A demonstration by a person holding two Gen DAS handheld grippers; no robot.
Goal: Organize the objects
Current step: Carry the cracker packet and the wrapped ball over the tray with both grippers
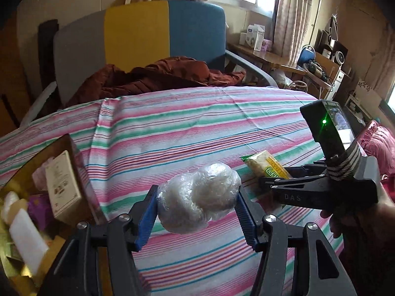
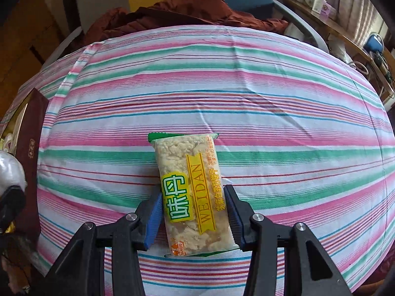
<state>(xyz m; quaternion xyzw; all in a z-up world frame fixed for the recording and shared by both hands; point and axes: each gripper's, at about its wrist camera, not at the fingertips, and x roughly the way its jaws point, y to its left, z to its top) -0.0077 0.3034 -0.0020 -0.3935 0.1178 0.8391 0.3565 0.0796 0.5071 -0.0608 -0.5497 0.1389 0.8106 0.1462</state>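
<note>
My left gripper [image 1: 197, 197] is shut on a clear-wrapped white bundle [image 1: 200, 197] and holds it above the striped bed sheet [image 1: 185, 128]. The bundle also shows at the left edge of the right wrist view [image 2: 9, 170]. My right gripper [image 2: 193, 212] is closed around a yellow and green snack packet [image 2: 190, 185], its blue pads touching both long sides; the packet rests on the sheet [image 2: 222, 86]. The right gripper [image 1: 271, 182] with the packet [image 1: 266, 165] shows at the right of the left wrist view.
An open gold-lined box [image 1: 14, 185] with a dark red outer wall [image 2: 29, 148] sits at the left, holding a cream carton [image 1: 64, 185] and other small items. A brown jacket [image 1: 160, 74] lies on a chair [image 1: 138, 34] beyond the bed. A cluttered desk [image 1: 284, 61] stands at right.
</note>
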